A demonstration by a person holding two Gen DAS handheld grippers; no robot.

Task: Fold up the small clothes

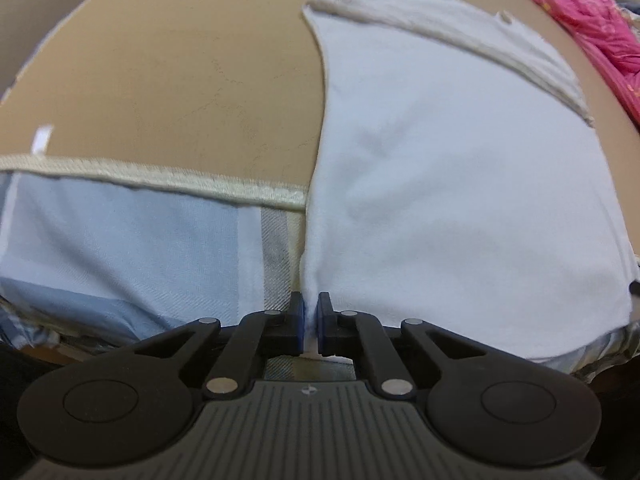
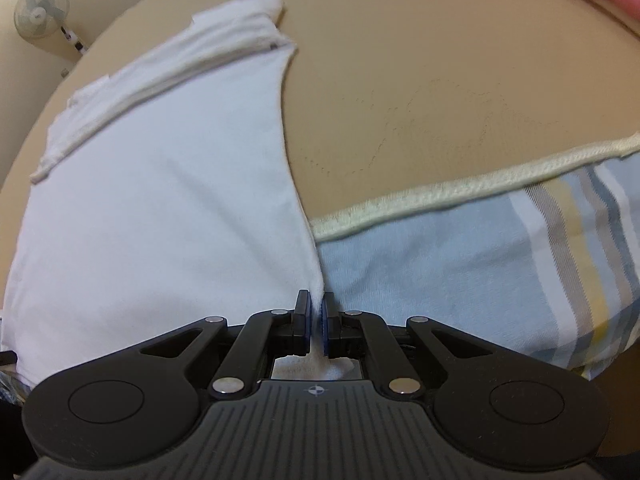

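Note:
A small white garment lies spread on the tan table, its ribbed hem at the far end. My left gripper is shut on the garment's near left corner. In the right wrist view the same white garment fills the left side, and my right gripper is shut on its near right corner. Both held corners sit at the table's near edge, over a striped blue cloth.
The striped blue, grey and yellow cloth with a cream piped edge lies along the near table edge. Pink clothing is piled at the far right. A standing fan is beyond the table.

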